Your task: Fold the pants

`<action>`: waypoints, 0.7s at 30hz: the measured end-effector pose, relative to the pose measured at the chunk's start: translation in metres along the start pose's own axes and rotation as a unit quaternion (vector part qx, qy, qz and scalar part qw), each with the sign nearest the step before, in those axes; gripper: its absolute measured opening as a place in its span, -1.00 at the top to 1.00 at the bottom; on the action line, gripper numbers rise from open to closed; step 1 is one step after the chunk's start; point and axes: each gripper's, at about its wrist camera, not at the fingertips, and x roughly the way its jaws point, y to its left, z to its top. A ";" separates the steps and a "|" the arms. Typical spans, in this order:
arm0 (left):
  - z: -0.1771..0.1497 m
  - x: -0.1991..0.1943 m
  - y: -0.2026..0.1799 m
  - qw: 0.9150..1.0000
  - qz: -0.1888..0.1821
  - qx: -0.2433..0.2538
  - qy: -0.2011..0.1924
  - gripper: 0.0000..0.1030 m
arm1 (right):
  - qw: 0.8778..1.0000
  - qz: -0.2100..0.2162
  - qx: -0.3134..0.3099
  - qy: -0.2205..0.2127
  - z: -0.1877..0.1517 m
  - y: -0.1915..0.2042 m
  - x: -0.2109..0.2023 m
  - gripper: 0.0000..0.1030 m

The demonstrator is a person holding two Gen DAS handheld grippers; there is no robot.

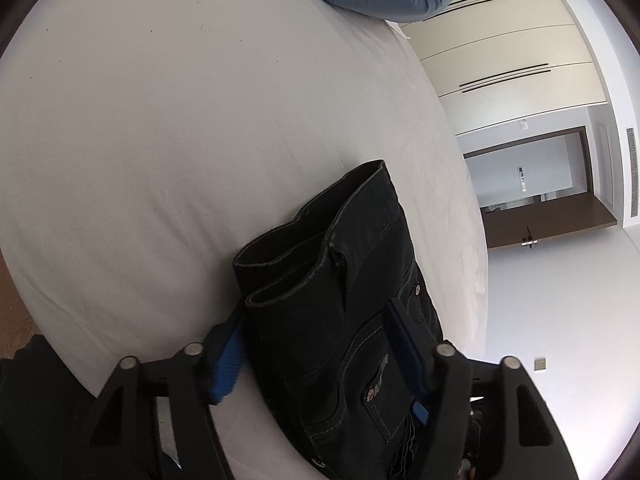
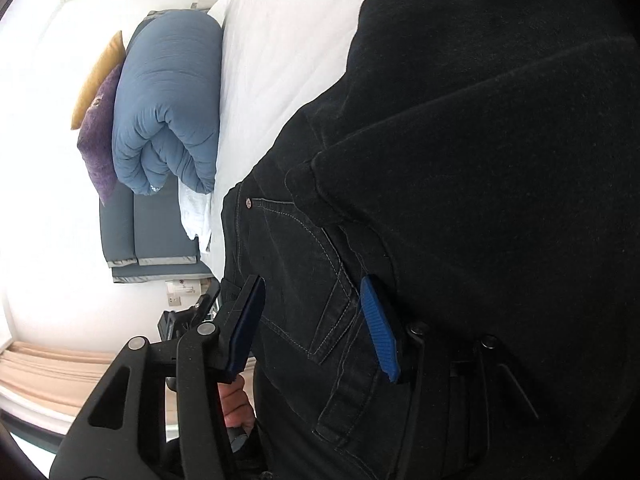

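Note:
The black jeans [image 1: 344,280] lie folded into a thick bundle on the white bed [image 1: 180,120]. My left gripper [image 1: 316,344] straddles the bundle: its blue pads [image 1: 226,364] sit on either side of the denim with the jaws wide, one finger under the stack. In the right wrist view the jeans [image 2: 460,160] fill most of the frame. My right gripper [image 2: 312,320] also straddles the fabric near a pocket, blue pads [image 2: 378,328] on both sides, jaws wide. Whether either one presses the cloth tight is unclear.
A rolled blue duvet [image 2: 168,108] lies at the head of the bed with purple and yellow pillows [image 2: 100,120]. A grey headboard [image 2: 156,232] stands behind. Wardrobe doors [image 1: 500,40] and a brown door [image 1: 540,220] lie beyond the bed's edge.

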 end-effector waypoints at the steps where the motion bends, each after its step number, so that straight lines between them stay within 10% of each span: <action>1: 0.000 0.001 0.000 1.000 0.002 0.001 0.001 -0.05 | 1.000 0.002 0.001 -0.001 0.000 -0.001 -0.002 0.08; 4: 0.001 0.003 -0.002 1.000 0.018 0.012 0.000 0.29 | 1.000 0.001 0.000 -0.004 -0.002 0.001 -0.002 0.07; 21: -0.023 -0.010 -0.056 0.979 0.118 0.154 -0.056 0.65 | 1.000 -0.010 -0.013 -0.010 -0.003 0.004 -0.002 0.06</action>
